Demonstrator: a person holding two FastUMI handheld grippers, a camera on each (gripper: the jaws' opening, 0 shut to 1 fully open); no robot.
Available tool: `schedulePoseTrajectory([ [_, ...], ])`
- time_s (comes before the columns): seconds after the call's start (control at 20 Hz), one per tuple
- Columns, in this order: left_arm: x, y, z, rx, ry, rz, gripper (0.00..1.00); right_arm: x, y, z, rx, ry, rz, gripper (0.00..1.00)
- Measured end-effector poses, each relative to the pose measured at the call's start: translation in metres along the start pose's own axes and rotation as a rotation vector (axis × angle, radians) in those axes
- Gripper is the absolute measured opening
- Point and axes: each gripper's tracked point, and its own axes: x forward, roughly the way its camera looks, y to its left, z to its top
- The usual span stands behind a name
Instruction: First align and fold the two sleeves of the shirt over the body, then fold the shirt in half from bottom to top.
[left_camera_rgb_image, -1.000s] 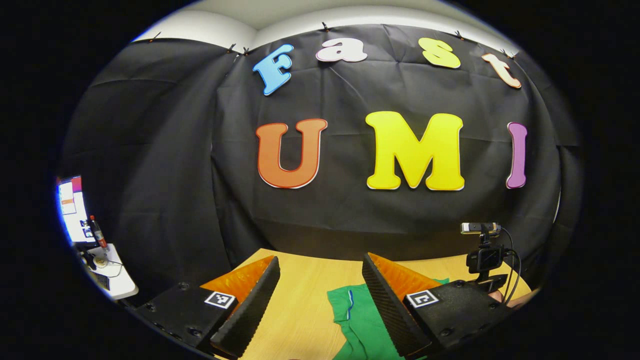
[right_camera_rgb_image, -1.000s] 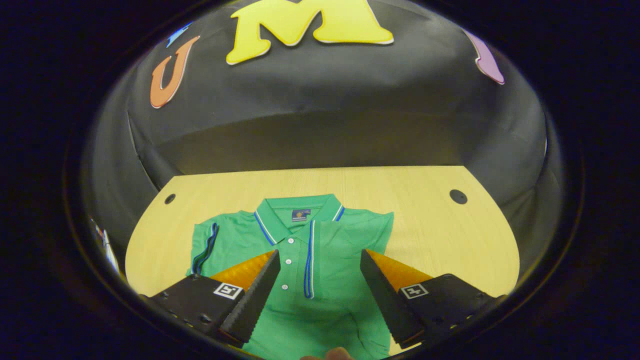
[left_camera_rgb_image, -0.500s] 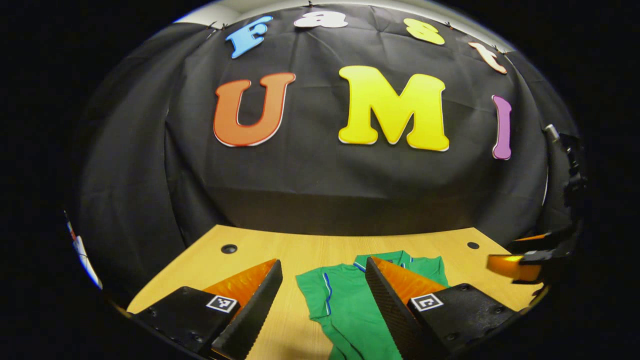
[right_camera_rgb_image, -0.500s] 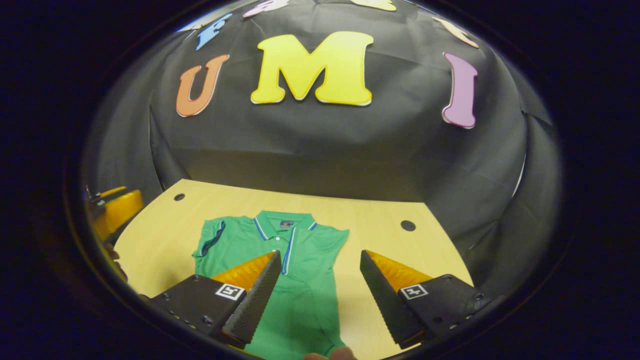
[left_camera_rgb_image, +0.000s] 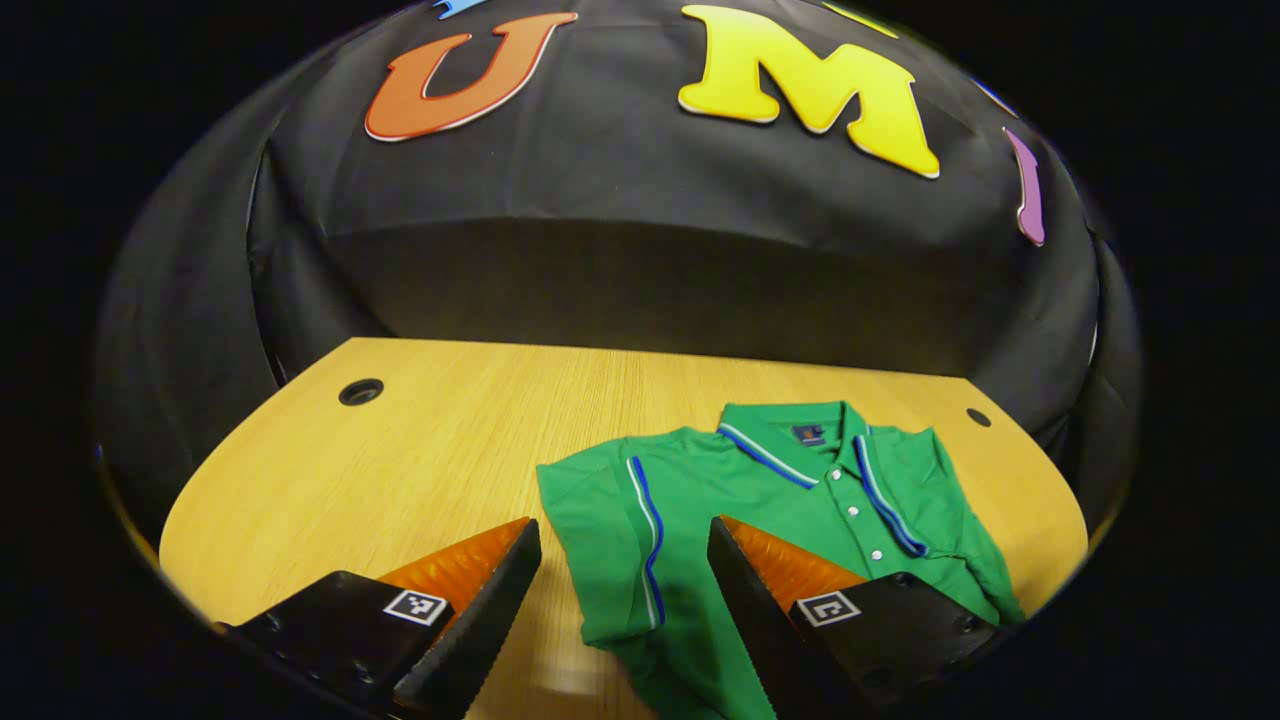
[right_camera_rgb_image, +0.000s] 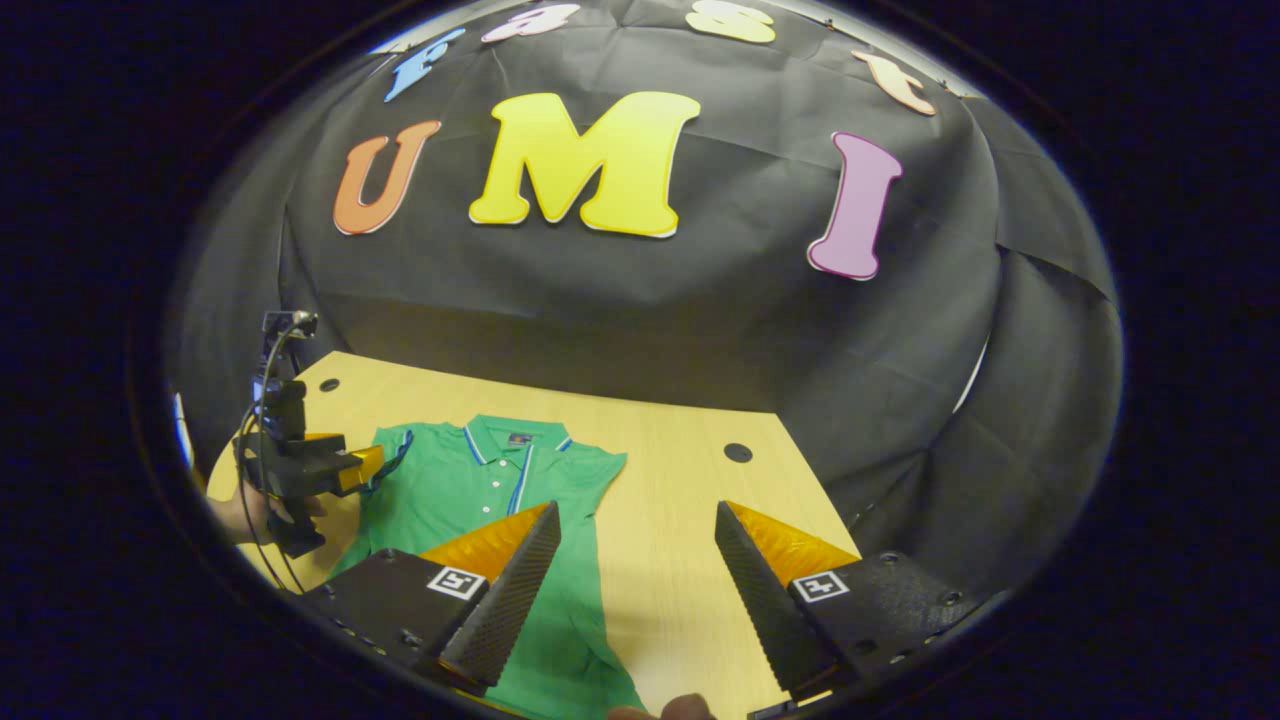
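Pale wooden worktop (left_camera_rgb_image: 420, 450) runs back to a black cloth wall. On it lies the green polo shirt (left_camera_rgb_image: 780, 500), collar toward twelve o'clock, both sleeves apparently folded onto the body. The left gripper (left_camera_rgb_image: 620, 600) hangs over the folded sleeve (left_camera_rgb_image: 625, 540), jaws wide apart and empty. The right gripper (right_camera_rgb_image: 635, 590) hovers beyond the shirt's three o'clock edge, jaws equally wide, holding nothing. Soft, light knit like this will likely sag and slide; pinching the hem corners at six o'clock looks best.
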Motion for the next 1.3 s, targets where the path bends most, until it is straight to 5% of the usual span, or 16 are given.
schedulePoseTrajectory([
  [0.55, 0.027, 0.007, -0.029, 0.060, 0.082, -0.008, 0.94, 0.001, -0.003, -0.022, 0.017, 0.072, -0.034, 0.96],
  [0.8, 0.023, 0.011, -0.028, 0.050, 0.076, -0.031, 0.67, 0.004, 0.004, -0.023, 0.023, 0.071, -0.002, 0.95],
  [0.9, 0.021, 0.014, -0.024, 0.050, 0.062, -0.024, 0.43, 0.005, 0.006, -0.025, 0.027, 0.074, 0.005, 0.97],
  [1.1, 0.020, 0.015, -0.020, 0.052, 0.044, -0.017, 0.11, 0.005, 0.003, -0.029, 0.048, 0.088, 0.004, 0.98],
  [1.3, 0.010, 0.012, 0.001, 0.038, -0.003, -0.031, 0.08, 0.003, -0.005, -0.029, 0.067, 0.079, -0.003, 0.95],
])
